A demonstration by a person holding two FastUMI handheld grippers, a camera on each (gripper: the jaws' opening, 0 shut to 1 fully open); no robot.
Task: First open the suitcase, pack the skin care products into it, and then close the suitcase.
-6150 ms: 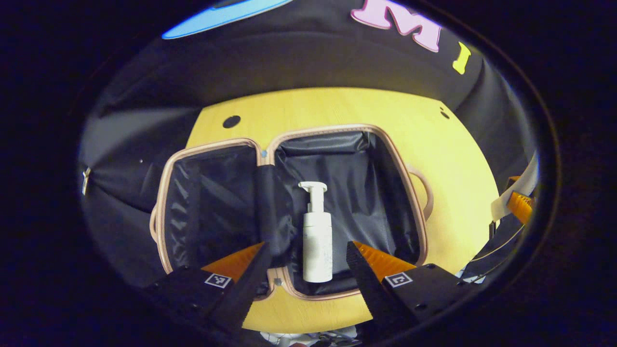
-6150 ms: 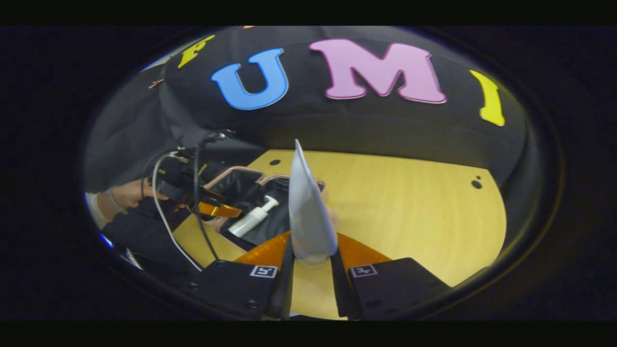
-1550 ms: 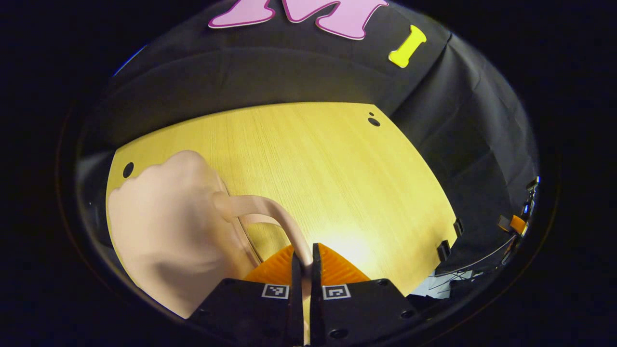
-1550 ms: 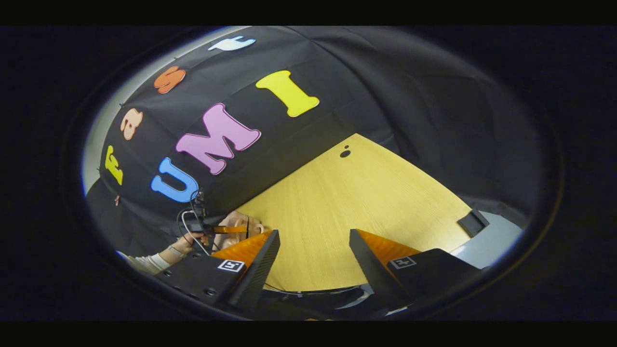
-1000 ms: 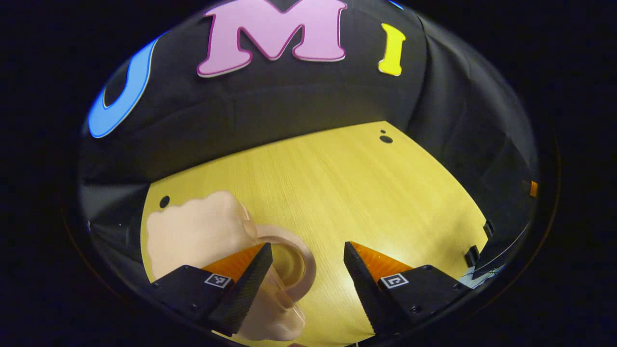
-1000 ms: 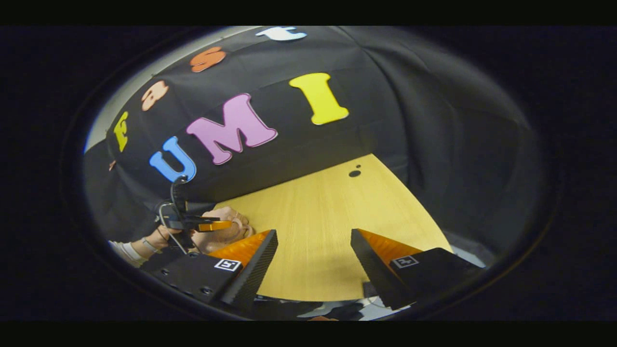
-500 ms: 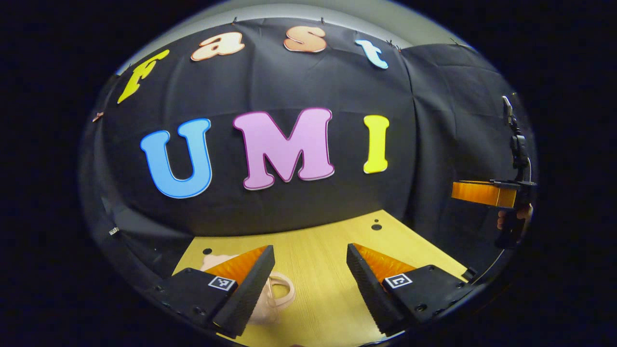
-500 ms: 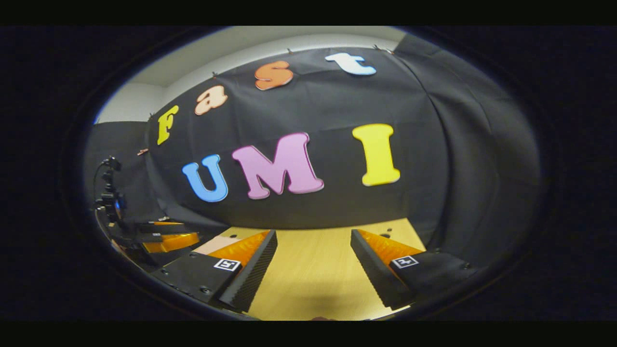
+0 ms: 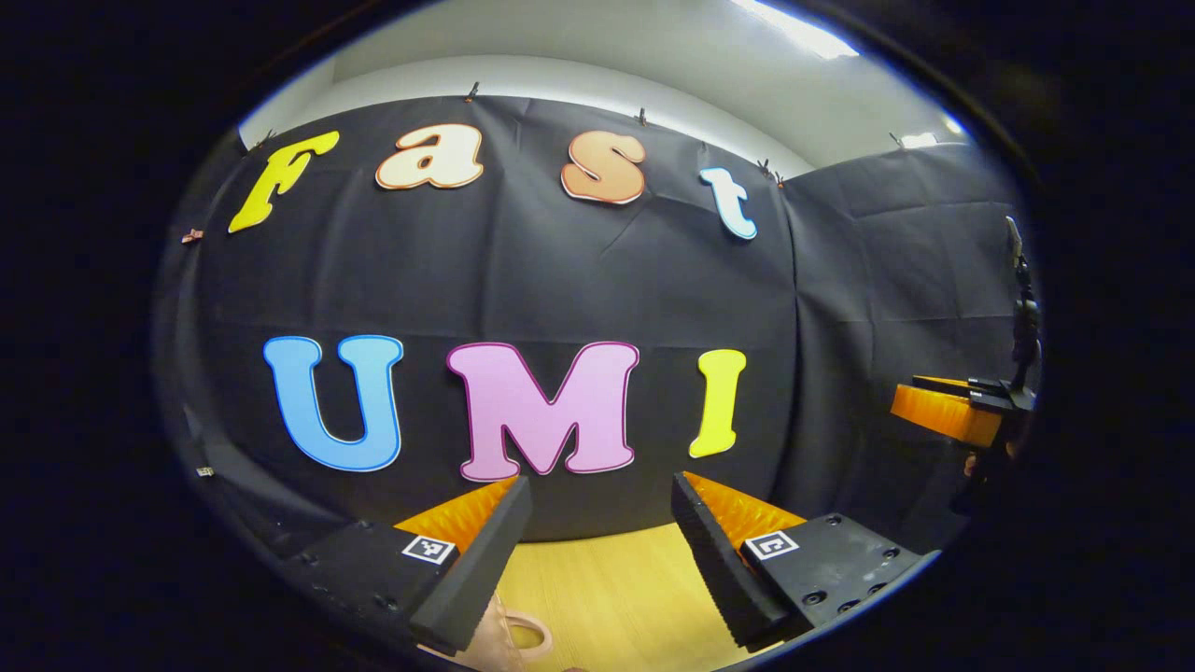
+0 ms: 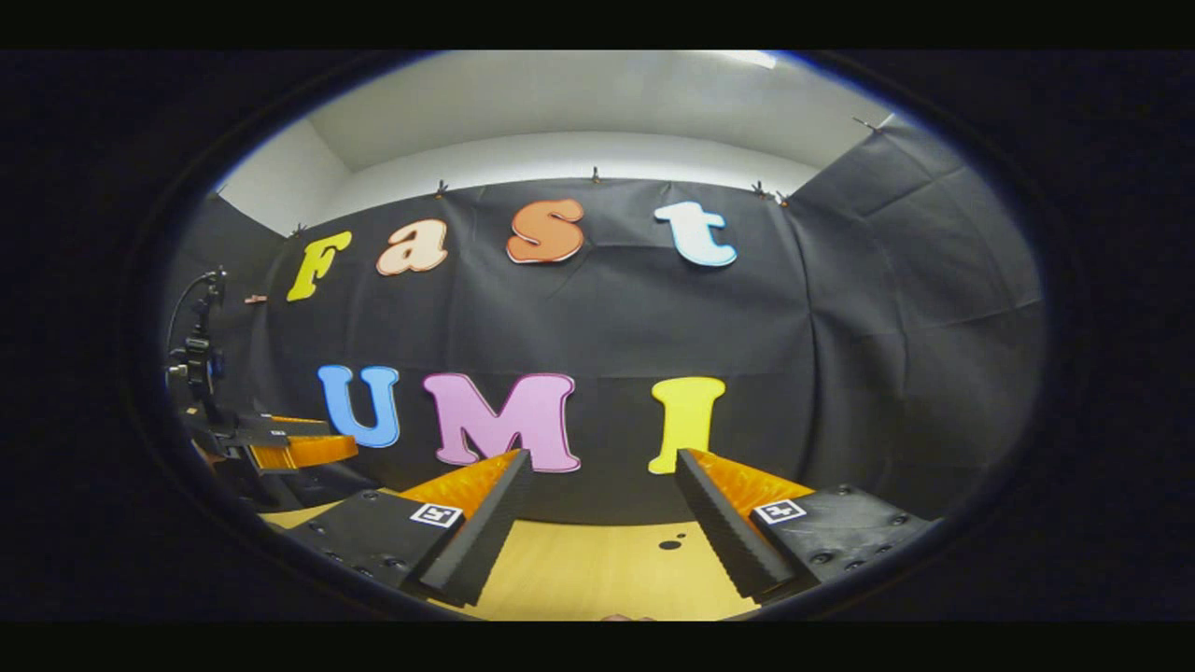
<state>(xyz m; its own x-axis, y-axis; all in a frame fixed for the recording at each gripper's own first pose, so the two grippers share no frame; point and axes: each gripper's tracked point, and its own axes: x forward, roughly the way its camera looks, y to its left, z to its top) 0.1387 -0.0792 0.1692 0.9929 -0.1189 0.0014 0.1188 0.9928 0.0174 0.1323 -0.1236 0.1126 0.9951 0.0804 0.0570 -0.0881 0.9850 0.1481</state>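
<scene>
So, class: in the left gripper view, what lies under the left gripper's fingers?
Under the left gripper lies the yellow wooden table, with the pink suitcase handle at the bottom edge. The suitcase body is hidden behind the fingers.

Black cloth (image 10: 607,308) drapes the booth walls beneath a white ceiling (image 9: 597,42), behind a yellow wooden table (image 10: 597,569).

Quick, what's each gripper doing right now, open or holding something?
Left gripper: open, holding nothing.
Right gripper: open, holding nothing.
</scene>
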